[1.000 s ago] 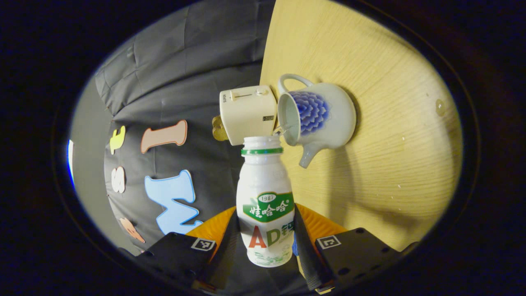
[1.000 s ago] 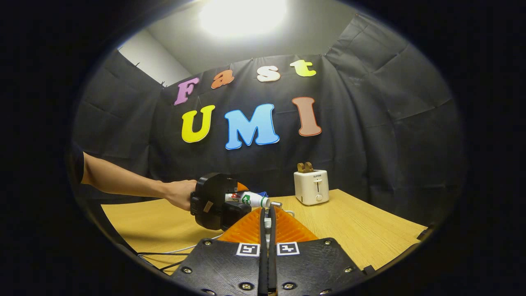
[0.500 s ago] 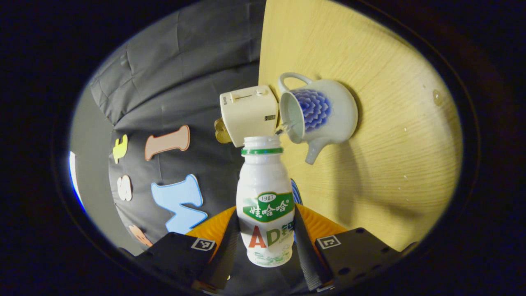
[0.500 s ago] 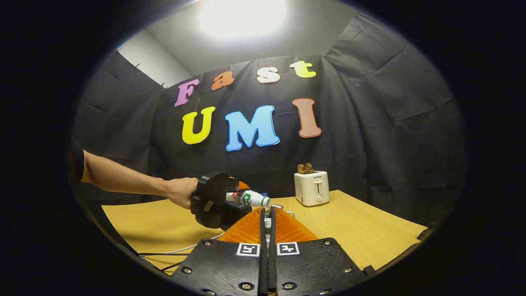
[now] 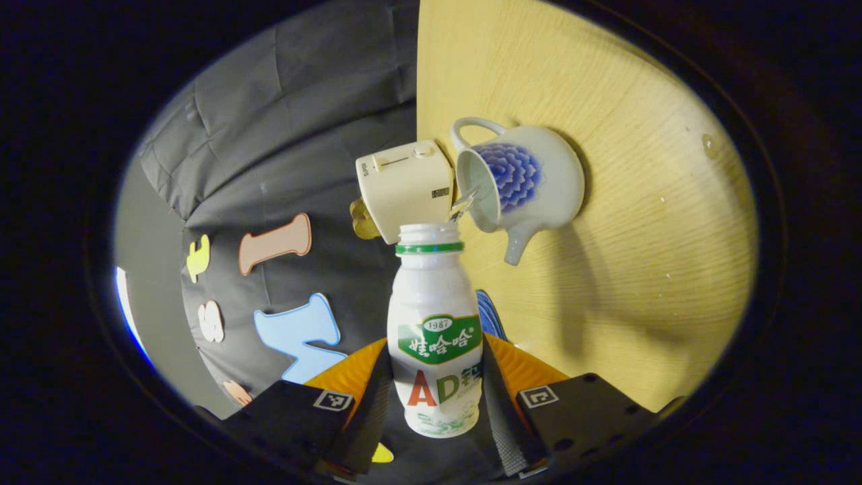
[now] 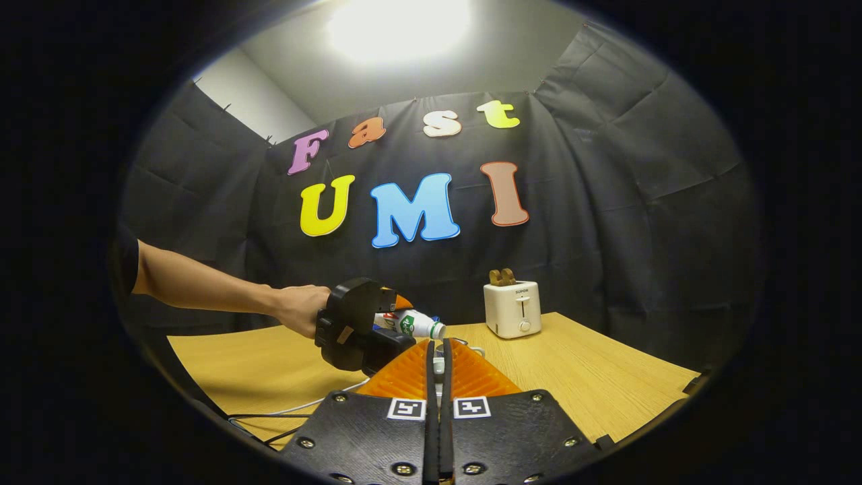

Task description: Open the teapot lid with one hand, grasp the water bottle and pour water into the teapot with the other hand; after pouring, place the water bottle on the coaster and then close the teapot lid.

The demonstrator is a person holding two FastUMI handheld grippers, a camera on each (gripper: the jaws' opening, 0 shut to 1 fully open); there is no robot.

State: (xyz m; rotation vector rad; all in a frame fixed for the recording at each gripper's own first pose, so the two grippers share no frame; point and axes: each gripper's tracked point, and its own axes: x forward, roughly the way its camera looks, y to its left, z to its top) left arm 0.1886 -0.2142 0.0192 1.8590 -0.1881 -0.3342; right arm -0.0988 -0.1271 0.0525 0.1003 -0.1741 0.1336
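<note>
The left gripper [image 5: 441,404] clamps a white plastic bottle with a green label [image 5: 436,337], tipped toward the open white-and-blue ceramic teapot [image 5: 518,178] at one o'clock (a thin stream crosses to its mouth). The right gripper [image 6: 438,357] has its fingers pressed together; whether they pinch the lid I cannot tell.

teapot [image 5: 518,178] on table [image 5: 640,269] | toaster [image 5: 404,188] beside teapot | bottle [image 5: 434,323] before both

teapot [image 6: 475,350] mostly hidden behind right tongs [image 6: 438,364], coaster [image 5: 490,315] behind water bottle [image 5: 436,330]
</note>
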